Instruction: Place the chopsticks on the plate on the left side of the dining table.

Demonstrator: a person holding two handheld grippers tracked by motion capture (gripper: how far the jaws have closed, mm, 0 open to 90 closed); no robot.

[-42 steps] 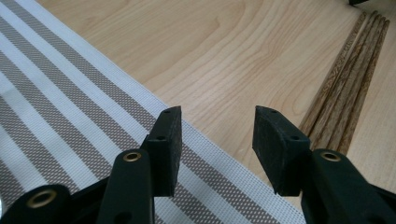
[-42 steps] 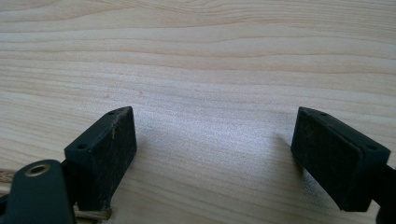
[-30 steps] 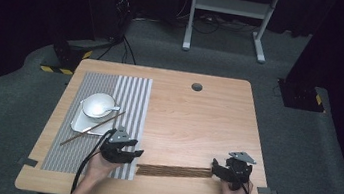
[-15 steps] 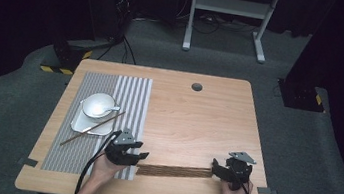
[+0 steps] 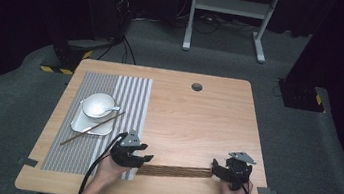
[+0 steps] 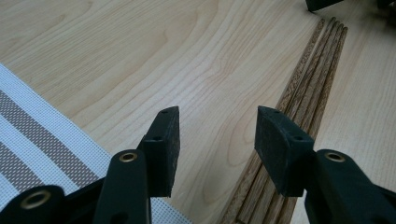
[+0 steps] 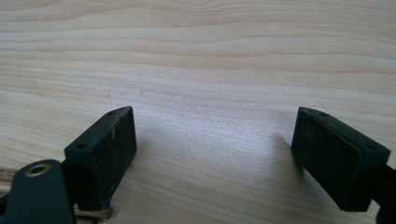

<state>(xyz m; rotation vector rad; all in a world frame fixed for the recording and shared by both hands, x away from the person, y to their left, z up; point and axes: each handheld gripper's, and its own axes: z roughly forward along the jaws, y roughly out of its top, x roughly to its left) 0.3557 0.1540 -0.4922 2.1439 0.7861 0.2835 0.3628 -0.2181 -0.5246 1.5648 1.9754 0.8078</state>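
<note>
Now we look down at the big wooden table (image 5: 198,115). Its long striped mat (image 5: 133,92) lies on the side toward nine o'clock. On the mat sits a white plate (image 5: 80,124), and on the plate a white bowl (image 5: 97,104) with a white spoon (image 5: 110,109) in it. One thin brown stick (image 5: 90,129) leans across the plate, from about two o'clock down to eight o'clock.

Near the table's six o'clock edge lies a flat bundle of brown wooden slats (image 5: 175,171). It runs from nine o'clock to three o'clock, between our two hands.

Our left gripper (image 5: 133,155) is at the nine o'clock end of the slats, right over the corner of the mat. In the left gripper view the jaws are spread apart, with bare table between them. The slats (image 6: 303,88) run past under the jaw at three o'clock, not between the two. We cannot tell if that jaw touches them.

Our right gripper (image 5: 223,170) is at the three o'clock end of the slats. In the right gripper view its jaws are spread wide, with only bare table wood between them. A little bit of the slats (image 7: 91,213) peeks out beside the jaw at seven o'clock.
</note>
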